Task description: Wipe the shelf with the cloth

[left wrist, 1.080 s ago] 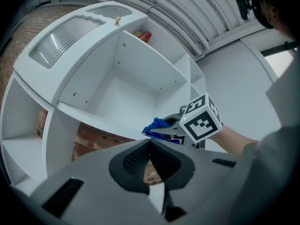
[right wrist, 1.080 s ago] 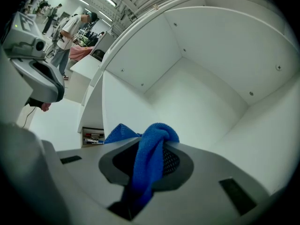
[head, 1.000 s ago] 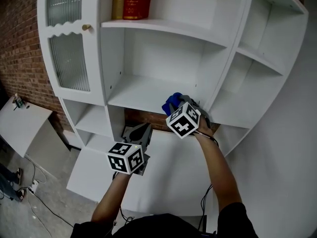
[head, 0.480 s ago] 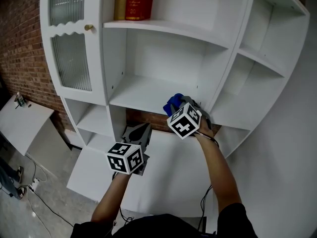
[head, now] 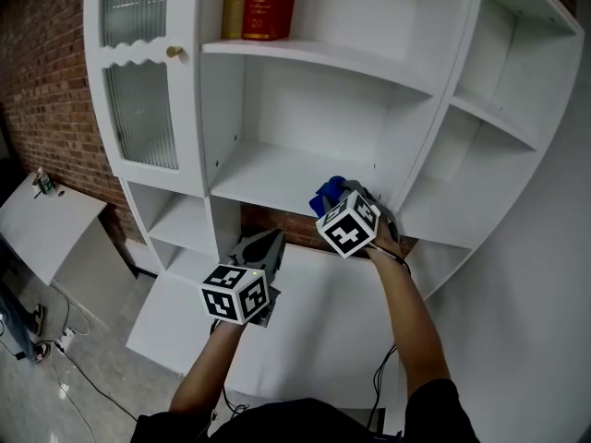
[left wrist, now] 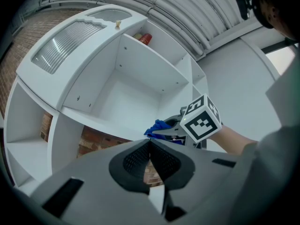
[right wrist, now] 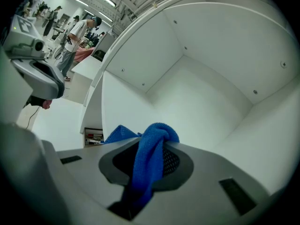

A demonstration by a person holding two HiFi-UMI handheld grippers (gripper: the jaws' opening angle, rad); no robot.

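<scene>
cloth: a blue terry cloth (right wrist: pixel 151 156) is pinched between the jaws of the right gripper (head: pixel 342 195), a fold bulging over the tips and the rest hanging down thru the gap. only the right gripper view shows that grip; in the head view the cloth is just a blue tuft at centre frame, at the front edge of the white middle shelf (head: pixel 277 169), towards its right end. can't tell from any view whether the cloth touches the board.

left gripper (head: pixel 270 239) sits lower and left of centre in the head view, below the shelf level, apart from the right one. left gripper view shows its jaws closed tip to tip w/ nothing between them; beyond them, mid-frame, the cloth and the right gripper's marker cube (left wrist: pixel 201 121).

right gripper view looks into the bare white compartment, back corner at upper centre. upper left of that frame: a bright room w/ standing people (right wrist: pixel 75 32), not seen in the head view.

head view only: red hardback book (head: pixel 271 3) and yellow book (head: pixel 235 3) upright on the shelf above, top centre; ribbed-glass cabinet door (head: pixel 140 109) w/ small brass knob (head: pixel 172 52) at upper left; red brick wall (head: pixel 37 72) down the left edge; white tabletop (head: pixel 46 233) at lower left. strip of brick (head: pixel 272 221) shows under the middle shelf. person's bare forearms run up from the bottom edge.
</scene>
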